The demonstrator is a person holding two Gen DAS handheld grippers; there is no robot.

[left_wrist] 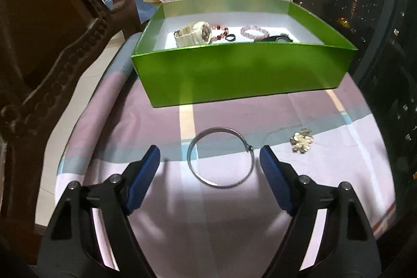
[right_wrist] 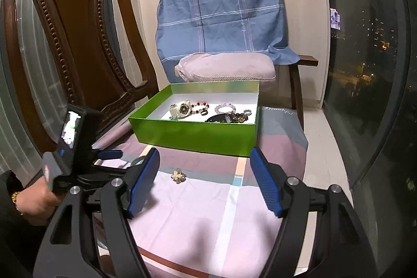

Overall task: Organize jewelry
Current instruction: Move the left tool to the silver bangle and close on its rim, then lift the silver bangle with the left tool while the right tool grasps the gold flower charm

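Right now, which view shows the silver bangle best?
The left wrist view: the bangle lies whole on the cloth, between the open jaws of the left gripper. The right wrist view shows only a sliver of it behind the right gripper's left finger.

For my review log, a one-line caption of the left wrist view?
Open left claw flanks a silver bangle on the checked cloth, green box behind.

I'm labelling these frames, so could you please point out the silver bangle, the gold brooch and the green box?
silver bangle (left_wrist: 220,181): left wrist view, near rim.
gold brooch (right_wrist: 178,175): right wrist view, its centre.
green box (right_wrist: 192,134): right wrist view, front wall.
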